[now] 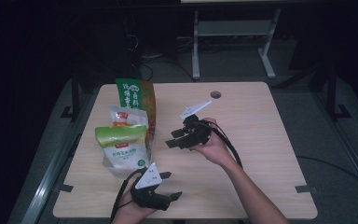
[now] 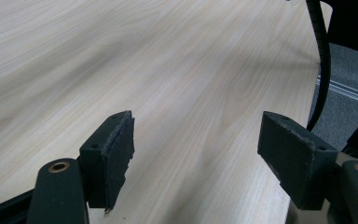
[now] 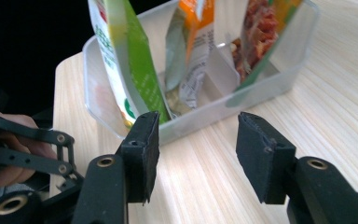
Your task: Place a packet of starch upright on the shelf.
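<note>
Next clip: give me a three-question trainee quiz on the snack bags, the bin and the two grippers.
1. How many snack bags stand upright in the clear plastic bin?
2. True or false: the right gripper is shut on the front green-and-white bag.
3. Which gripper points at the bin? A) left gripper B) right gripper

Key
1. Three: the front green-and-white bag, a middle white-and-orange bag, and a rear tall green bag.
2. False; its jaws are open and apart from the bin.
3. B; the left gripper view looks over bare table.
</note>
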`<state>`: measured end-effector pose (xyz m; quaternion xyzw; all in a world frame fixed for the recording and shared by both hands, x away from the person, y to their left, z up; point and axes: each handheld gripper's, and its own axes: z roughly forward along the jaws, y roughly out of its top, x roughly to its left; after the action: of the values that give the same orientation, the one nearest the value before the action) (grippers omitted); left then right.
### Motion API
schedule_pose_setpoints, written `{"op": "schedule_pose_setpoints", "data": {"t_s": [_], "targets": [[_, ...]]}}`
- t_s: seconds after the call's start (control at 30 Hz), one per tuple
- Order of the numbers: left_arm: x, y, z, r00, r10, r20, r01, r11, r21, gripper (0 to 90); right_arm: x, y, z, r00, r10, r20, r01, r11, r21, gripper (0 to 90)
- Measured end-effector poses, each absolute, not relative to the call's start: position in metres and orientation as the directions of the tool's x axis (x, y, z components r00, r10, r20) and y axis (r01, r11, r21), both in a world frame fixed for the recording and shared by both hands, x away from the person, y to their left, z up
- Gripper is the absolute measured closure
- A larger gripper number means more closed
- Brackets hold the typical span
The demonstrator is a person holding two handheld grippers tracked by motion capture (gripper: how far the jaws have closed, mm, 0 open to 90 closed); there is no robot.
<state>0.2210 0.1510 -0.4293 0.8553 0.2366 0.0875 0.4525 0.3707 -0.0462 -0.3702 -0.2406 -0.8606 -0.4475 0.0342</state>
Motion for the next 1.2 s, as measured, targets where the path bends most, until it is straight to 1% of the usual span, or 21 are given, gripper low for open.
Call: {"op": "schedule_pose_setpoints", "data": {"t_s": [0.57,0.8,1.2], "targets": [[0.223,0.153,-0.430,0.867,0.493,-0.075,0.335,-0.464,0.820,26.6,0.373,-0.095,-0.374,-0.835,0.473,0.282,0.509,0.467,0.723,42.5],[0.225,0.153,-0.430,0.868,0.492,-0.071,0.332,-0.467,0.819,26.5,0.372,-0.113,-0.372,-0.821,0.502,0.273,0.522,0.463,0.717,42.0],[0.227,0.156,-0.429,0.866,0.496,-0.063,0.329,-0.470,0.819,26.5,0.368,-0.133,-0.379,-0.788,0.535,0.304,0.565,0.434,0.701,40.5]]}}
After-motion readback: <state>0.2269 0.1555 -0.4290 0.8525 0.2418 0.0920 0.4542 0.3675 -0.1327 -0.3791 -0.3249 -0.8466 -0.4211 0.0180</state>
